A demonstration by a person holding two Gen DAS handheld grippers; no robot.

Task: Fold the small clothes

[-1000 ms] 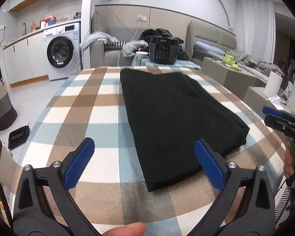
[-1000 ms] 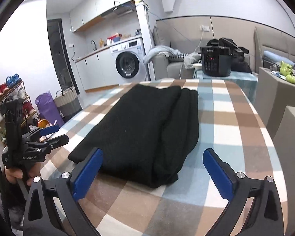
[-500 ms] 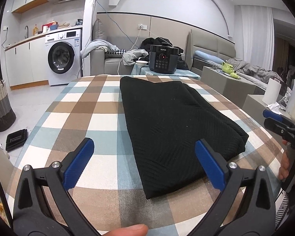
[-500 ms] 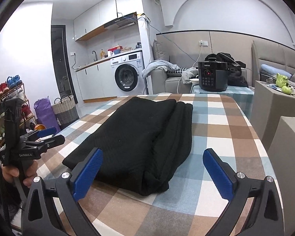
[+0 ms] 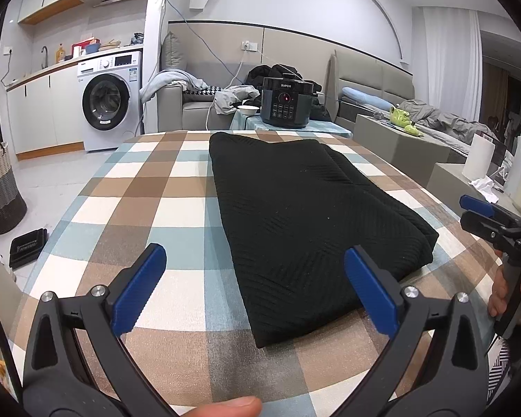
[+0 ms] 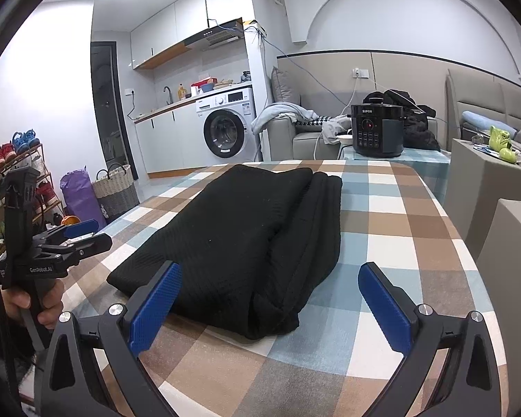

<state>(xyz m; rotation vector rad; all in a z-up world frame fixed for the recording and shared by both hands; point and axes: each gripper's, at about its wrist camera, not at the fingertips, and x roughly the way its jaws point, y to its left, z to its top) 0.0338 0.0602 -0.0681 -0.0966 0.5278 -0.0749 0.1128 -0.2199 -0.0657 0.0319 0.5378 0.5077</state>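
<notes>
One folded black garment (image 5: 305,222), two grippers, one pressure cooker (image 5: 286,106), one washing machine (image 5: 109,104)

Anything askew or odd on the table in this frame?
Nothing stands out. The black garment lies folded flat on the checked tablecloth, with both grippers, left and right, open and clear of it.

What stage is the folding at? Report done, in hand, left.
Done: the black garment lies folded lengthwise into a long strip on the checked tablecloth, layered edges showing along one side. In hand: nothing; the left gripper and right gripper are both open, short of its near end. Left: probably a crosswise fold to make it compact.
</notes>
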